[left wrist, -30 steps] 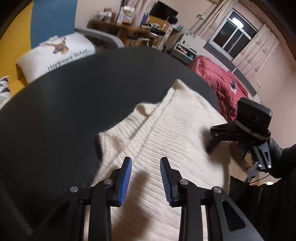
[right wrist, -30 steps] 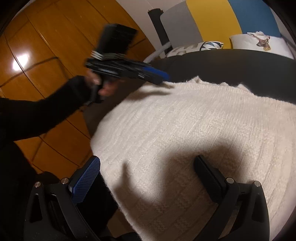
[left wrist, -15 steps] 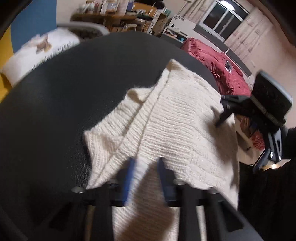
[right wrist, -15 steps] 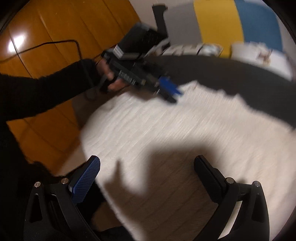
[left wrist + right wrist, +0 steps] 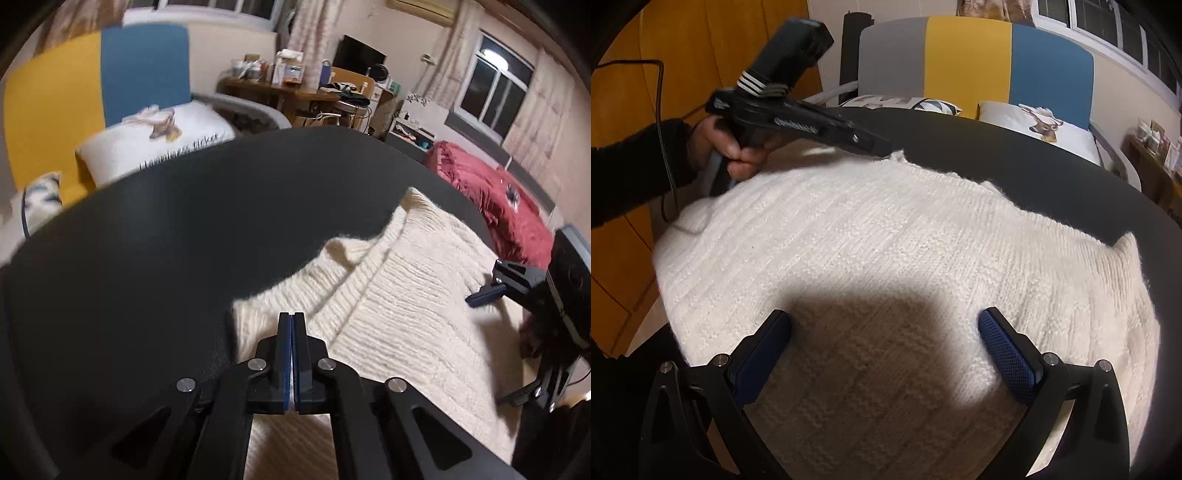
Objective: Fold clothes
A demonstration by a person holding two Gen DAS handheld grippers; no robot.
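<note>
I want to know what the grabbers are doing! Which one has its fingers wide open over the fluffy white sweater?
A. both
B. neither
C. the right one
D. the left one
C: the right gripper has its blue pads far apart above the white sweater, while the left gripper has its pads pressed together.

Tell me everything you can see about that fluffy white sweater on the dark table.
The sweater is a cream, chunky ribbed knit with fuzzy edges, lying mostly flat on the round black table. Part is folded over, leaving a raised ridge in the left wrist view. One side droops past the table's edge. The left gripper is closed, seemingly pinching its edge; the right gripper hovers open above it, casting a shadow.
</note>
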